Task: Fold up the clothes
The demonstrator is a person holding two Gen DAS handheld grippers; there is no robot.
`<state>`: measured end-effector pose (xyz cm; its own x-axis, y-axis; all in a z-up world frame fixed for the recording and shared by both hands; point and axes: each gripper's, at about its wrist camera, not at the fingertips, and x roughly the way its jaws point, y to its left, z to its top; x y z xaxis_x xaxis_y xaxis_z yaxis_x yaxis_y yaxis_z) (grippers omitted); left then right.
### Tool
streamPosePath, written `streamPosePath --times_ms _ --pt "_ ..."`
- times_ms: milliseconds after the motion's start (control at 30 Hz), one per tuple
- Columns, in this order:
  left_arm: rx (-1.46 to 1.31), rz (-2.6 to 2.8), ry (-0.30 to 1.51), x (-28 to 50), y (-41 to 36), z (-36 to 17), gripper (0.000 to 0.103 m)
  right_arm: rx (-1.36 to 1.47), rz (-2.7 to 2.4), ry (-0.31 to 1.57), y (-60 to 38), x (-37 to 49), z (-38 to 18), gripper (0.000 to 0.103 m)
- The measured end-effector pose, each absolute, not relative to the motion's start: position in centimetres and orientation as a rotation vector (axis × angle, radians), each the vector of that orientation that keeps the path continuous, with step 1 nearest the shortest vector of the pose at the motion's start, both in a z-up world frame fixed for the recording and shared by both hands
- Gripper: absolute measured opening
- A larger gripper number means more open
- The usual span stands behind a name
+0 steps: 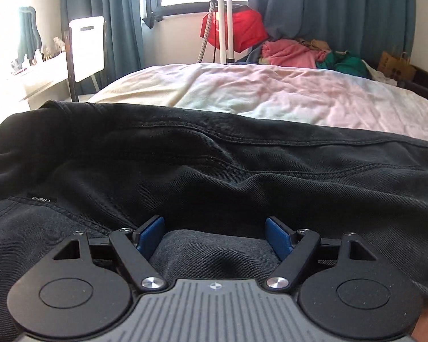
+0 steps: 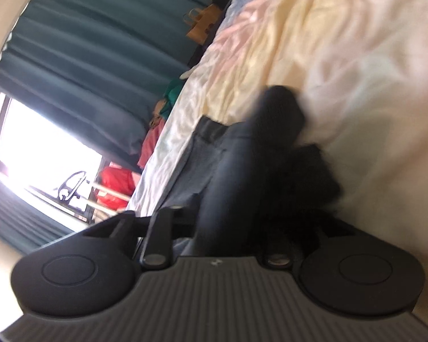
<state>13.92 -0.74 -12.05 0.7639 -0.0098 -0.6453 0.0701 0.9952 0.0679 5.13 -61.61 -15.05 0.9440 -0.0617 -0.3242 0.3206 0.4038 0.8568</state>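
Black jeans (image 1: 214, 165) lie across the near side of the bed (image 1: 256, 94). My left gripper (image 1: 215, 235) is open and sits low on the denim, with a fold of cloth bulging between its blue pads (image 1: 149, 235). In the right wrist view the picture is rolled sideways and blurred. My right gripper (image 2: 228, 228) is shut on a bunched part of the black jeans (image 2: 242, 171), which hangs ahead of it over the bed sheet (image 2: 342, 57). Its fingertips are hidden by the cloth.
A pile of pink, green and red clothes (image 1: 294, 52) lies at the bed's far edge by a white tripod (image 1: 224, 28). Teal curtains (image 1: 328, 5) and a window stand behind. A white chair (image 1: 87, 48) and cluttered desk stand at left. A paper bag (image 1: 396, 64) sits at right.
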Motion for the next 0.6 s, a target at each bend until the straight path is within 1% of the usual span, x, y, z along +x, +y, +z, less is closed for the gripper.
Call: streamPosePath --times_ms 33,67,167,233,267,300,333,400,600 --pt "0.089 -0.043 0.702 14.0 -0.8 -12.0 0.080 1.124 -0.238 0.274 -61.6 5.9 -14.8 0.051" --pt "0.083 -0.042 0.706 14.2 -0.9 -11.9 0.080 1.115 -0.231 0.290 -61.7 6.7 -14.5 0.060" --pt "0.081 -0.042 0.712 14.6 -1.0 -11.8 0.081 1.137 -0.274 0.322 -62.1 8.5 -14.4 0.060" --pt "0.094 -0.042 0.713 14.7 -1.1 -11.8 0.082 1.134 -0.328 0.343 -61.9 9.3 -14.1 0.051" --pt "0.100 -0.044 0.716 14.7 -1.1 -11.7 0.082 1.095 -0.373 0.372 -61.6 9.7 -13.6 0.037" --pt "0.104 -0.048 0.722 14.8 -1.1 -11.7 0.082 1.038 -0.414 0.407 -61.2 10.2 -12.9 0.029" --pt "0.108 -0.052 0.729 14.9 -1.1 -11.6 0.082 0.986 -0.443 0.426 -60.7 10.7 -12.1 0.026" --pt "0.105 -0.058 0.745 15.3 -0.9 -11.5 0.083 0.868 -0.488 0.438 -59.5 11.4 -10.1 0.012" --pt "0.115 -0.072 0.780 15.8 -0.9 -10.9 0.083 0.474 -0.511 0.361 -53.3 13.0 -2.2 0.010"
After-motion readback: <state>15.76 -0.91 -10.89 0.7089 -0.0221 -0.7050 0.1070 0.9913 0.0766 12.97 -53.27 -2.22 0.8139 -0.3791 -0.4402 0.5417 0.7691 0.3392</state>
